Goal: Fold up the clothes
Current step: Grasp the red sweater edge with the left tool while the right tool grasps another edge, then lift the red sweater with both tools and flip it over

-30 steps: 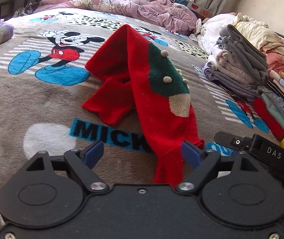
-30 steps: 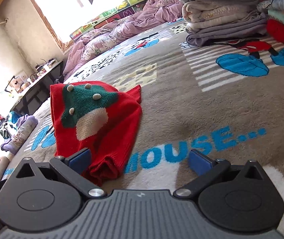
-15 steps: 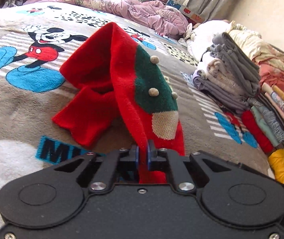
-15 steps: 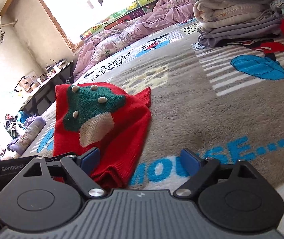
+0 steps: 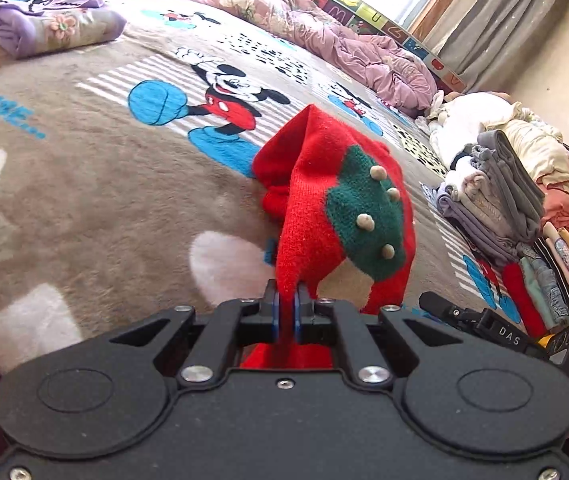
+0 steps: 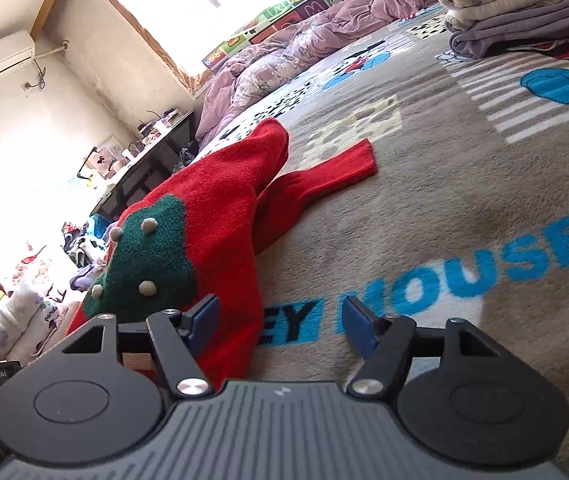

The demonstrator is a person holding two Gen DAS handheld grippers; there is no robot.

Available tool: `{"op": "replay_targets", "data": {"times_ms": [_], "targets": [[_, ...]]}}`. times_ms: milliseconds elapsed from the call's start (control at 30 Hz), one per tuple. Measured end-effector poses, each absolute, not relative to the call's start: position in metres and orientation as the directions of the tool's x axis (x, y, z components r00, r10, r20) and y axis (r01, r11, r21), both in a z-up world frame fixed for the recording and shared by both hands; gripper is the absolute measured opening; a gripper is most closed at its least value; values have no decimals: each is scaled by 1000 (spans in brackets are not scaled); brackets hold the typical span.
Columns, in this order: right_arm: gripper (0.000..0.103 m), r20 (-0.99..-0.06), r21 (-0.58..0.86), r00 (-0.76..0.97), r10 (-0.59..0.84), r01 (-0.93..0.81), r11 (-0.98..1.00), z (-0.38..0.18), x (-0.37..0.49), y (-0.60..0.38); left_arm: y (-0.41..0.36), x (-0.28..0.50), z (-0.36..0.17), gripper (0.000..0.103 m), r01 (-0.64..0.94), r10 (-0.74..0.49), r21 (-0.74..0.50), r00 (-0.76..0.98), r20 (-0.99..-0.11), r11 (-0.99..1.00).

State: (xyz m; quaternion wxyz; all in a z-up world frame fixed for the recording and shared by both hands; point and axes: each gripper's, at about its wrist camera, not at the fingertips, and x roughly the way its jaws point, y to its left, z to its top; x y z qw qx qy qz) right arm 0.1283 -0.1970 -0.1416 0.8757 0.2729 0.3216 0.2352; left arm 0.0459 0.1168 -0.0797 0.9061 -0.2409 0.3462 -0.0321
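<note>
The left gripper point(image 5: 286, 310) is clenched on a fold of the red sweater point(image 5: 324, 216), holding one edge lifted off the blanket point(image 5: 96, 184). The right gripper point(image 6: 278, 320) is released, its blue pads spread wide; the left pad sits against the hanging sweater, but nothing is held. The sweater lies near the middle of the bed, one end raised, a sleeve point(image 6: 336, 168) trailing flat on the blanket, apart from the stack of folded clothes point(image 5: 500, 196) along the bed's right edge.

Risks noted:
- The hold is a single pinch on thick knit. The weight of the hanging body could drag the fabric out of the closed jaws.
- With one point held, the garment hangs bunched and twisted. If it is laid down so, the fold would likely come out crooked.
- The trailing sleeve may catch on the plush blanket and pull askew.
- The right gripper, if closed here, may take more than one layer.

Not determinable:
- How deep the fabric sits between the left pads; the gripper body covers the lower hem.
- Which edge of the sweater is held.
- The second sleeve is not visible in either view.
- The left side of the right wrist view is washed out by window glare.
</note>
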Motion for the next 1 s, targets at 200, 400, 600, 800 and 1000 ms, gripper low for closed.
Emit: {"op": "replay_targets", "data": {"times_ms": [200, 400, 600, 800, 1000], "targets": [[67, -429, 656, 616, 661, -290, 697, -144, 132, -169, 119, 34, -82, 59, -115, -225, -450, 742, -632, 886], [64, -412, 715, 586, 698, -268, 646, -151, 143, -164, 120, 42, -68, 63, -110, -207, -455, 779, -592, 884], [19, -351, 785, 542, 763, -274, 556, -154, 145, -168, 104, 61, -88, 37, -112, -227, -445, 735, -639, 889], [12, -195, 850, 539, 820, -325, 416, -114, 117, -200, 68, 46, -86, 17, 60, -420, -529, 686, -594, 846], [15, -269, 773, 629, 729, -310, 553, -96, 97, -233, 66, 36, -73, 52, 67, -391, -501, 717, -577, 863]]}}
